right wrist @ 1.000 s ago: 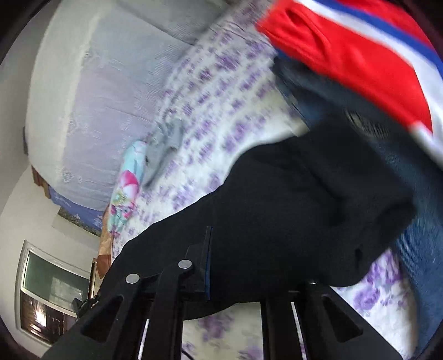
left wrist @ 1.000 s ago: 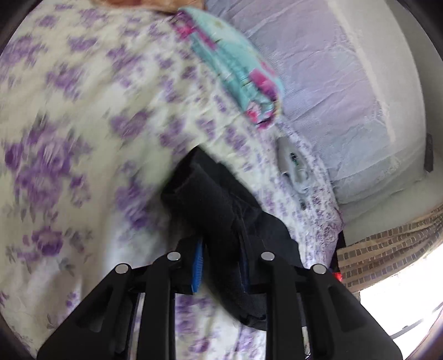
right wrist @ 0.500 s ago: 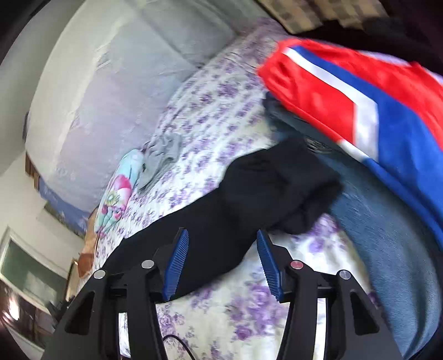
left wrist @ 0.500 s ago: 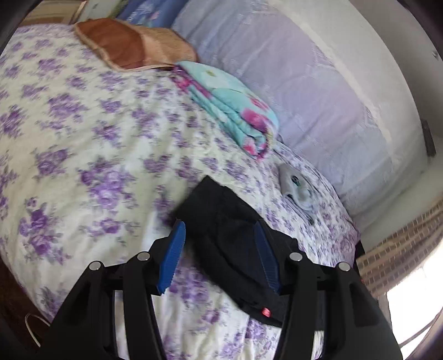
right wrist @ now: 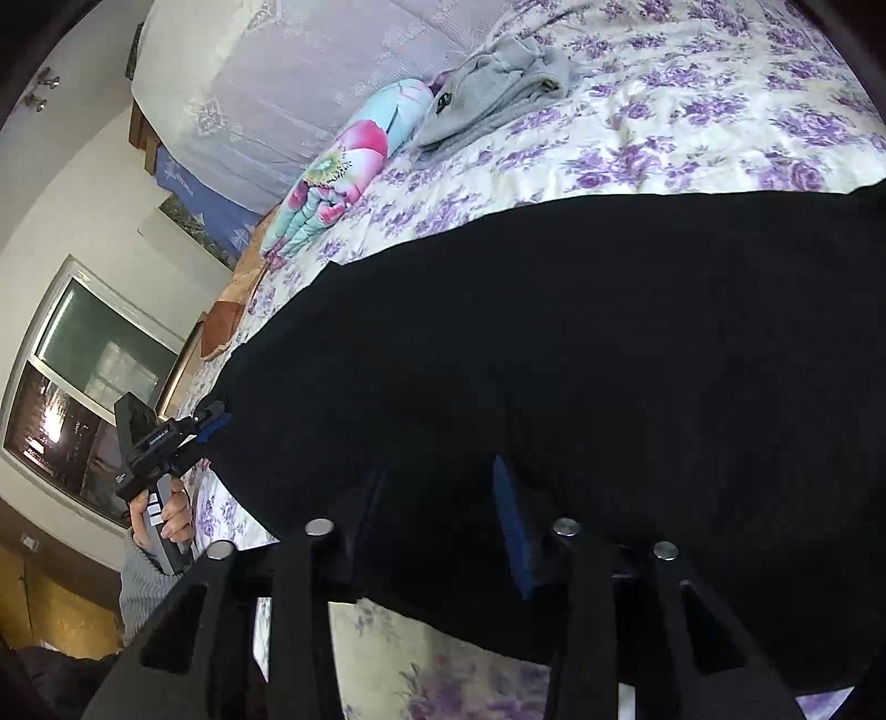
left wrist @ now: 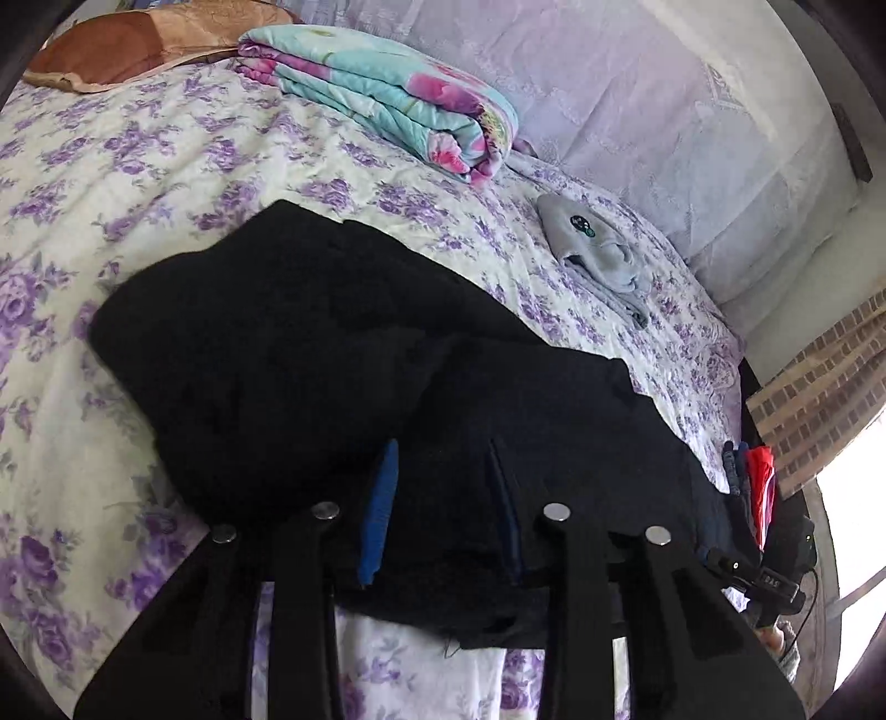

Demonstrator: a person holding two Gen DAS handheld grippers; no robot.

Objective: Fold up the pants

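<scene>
Black pants (left wrist: 310, 354) lie spread across the purple-flowered bedspread (left wrist: 138, 166), bunched in folds. My left gripper (left wrist: 443, 509) has its blue pads apart, with the near edge of the pants between them. In the right wrist view the pants (right wrist: 581, 343) fill most of the frame. My right gripper (right wrist: 443, 520) also has its pads apart around the pants' near edge. The left gripper (right wrist: 213, 423) shows there too, held by a hand at the pants' far left end.
A folded teal and pink blanket (left wrist: 387, 94) and a brown pillow (left wrist: 127, 50) lie at the back. A grey garment (left wrist: 598, 255) lies near the lilac headboard (left wrist: 664, 111). Red and blue clothes (left wrist: 758, 487) sit at the bed's right edge. A window (right wrist: 83, 399) is at left.
Both grippers let go of the pants and opened, then came down low onto the near edge of the pants, which now lie spread out wider on the bed.
</scene>
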